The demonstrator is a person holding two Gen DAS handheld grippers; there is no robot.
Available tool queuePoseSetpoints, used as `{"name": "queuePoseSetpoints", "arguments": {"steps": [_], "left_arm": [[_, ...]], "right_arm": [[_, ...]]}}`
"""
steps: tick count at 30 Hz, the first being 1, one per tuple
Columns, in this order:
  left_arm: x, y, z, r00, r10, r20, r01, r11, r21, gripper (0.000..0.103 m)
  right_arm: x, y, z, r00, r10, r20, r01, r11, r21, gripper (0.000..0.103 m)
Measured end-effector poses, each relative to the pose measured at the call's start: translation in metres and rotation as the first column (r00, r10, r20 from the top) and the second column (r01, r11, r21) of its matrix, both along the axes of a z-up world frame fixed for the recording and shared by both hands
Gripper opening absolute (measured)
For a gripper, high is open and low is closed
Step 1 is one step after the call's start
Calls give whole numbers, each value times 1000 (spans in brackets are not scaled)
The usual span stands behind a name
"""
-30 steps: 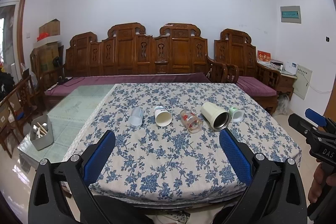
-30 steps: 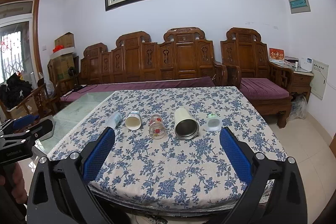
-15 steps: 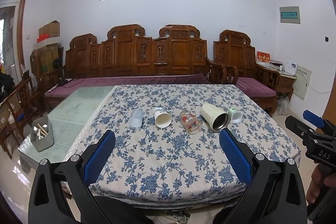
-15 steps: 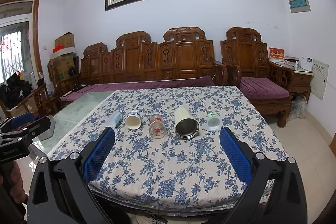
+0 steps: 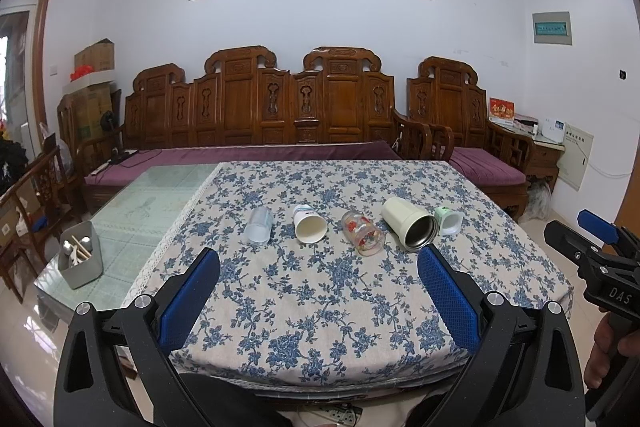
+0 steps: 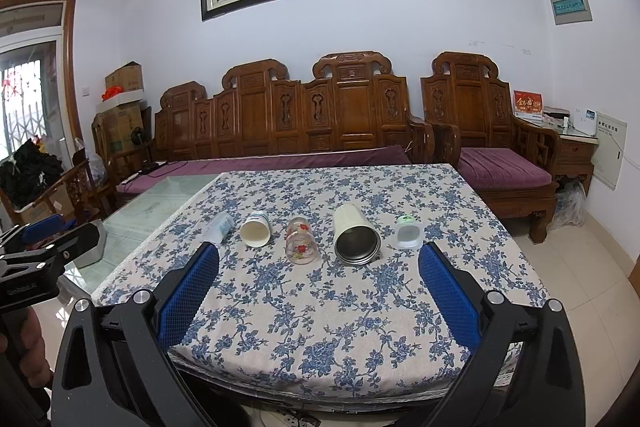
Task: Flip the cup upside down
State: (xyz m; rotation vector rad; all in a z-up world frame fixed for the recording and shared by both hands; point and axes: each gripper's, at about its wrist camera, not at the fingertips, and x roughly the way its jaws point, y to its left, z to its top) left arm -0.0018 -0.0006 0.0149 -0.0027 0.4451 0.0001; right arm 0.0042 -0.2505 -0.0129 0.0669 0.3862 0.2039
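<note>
Almost nothing changed: left gripper (image 5: 318, 301) and right gripper (image 6: 318, 297) fingers spread, empty, short of 5 cups (image 5: 310, 227) lying on bench (image 5: 340, 307); approach barely begun.

Both wrist views facing shared table (image 5: 320, 307) (image 6: 320, 307).

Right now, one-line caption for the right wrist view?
Open right gripper faces five cups lying sideways in a row on the floral tablecloth.
</note>
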Motion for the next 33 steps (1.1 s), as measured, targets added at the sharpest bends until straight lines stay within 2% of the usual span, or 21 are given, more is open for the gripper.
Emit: {"name": "queuePoseSetpoints", "arguments": {"steps": [21,25,33], "left_arm": [[-1,0,-1,1000,-3,-3,3,1000,2,95],[3,3,-3,1000,-7,-25,7,1000,-7,95],[21,7,-26,992,-21,-123,19,1000,-18,95]], "right_arm": [[-1,0,-5,1000,-3,-9,3,1000,5,100],[3,2,-10,1000,-1,-17,2,1000,11,100],[11,-6,-16,999,-8,-45,9,1000,16,100]]}}
